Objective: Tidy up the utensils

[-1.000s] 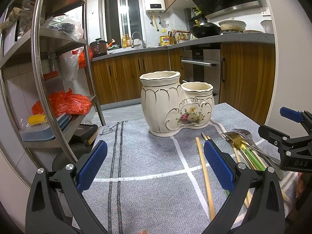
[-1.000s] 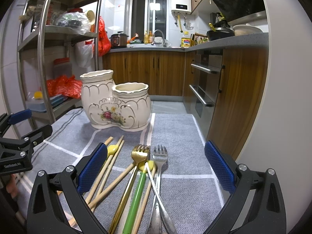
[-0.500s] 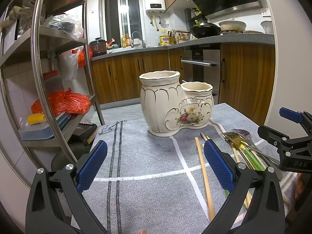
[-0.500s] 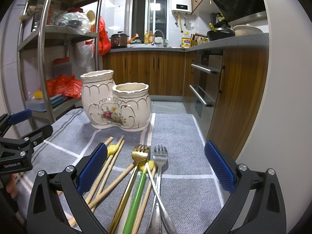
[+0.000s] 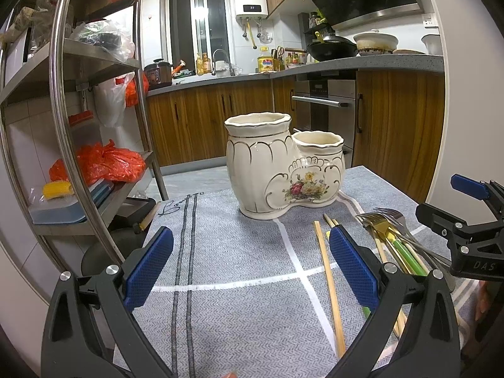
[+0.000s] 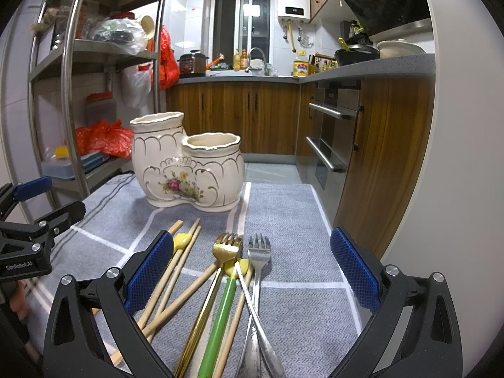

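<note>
Utensils (image 6: pixel 226 286) lie heaped on the cloth (image 5: pixel 239 258) near the bench's right edge, holder (image 5: pixel 283 167) beyond. Left hand-held gripper (image 5: pixel 250 271) and right hand-held gripper (image 6: pixel 252 274) hover level, jaws apart, empty.

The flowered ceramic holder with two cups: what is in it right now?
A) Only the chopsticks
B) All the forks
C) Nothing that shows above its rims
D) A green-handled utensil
C: nothing rises above either rim of the ceramic holder, while the chopsticks, gold fork and silver fork lie on the grey cloth.
</note>
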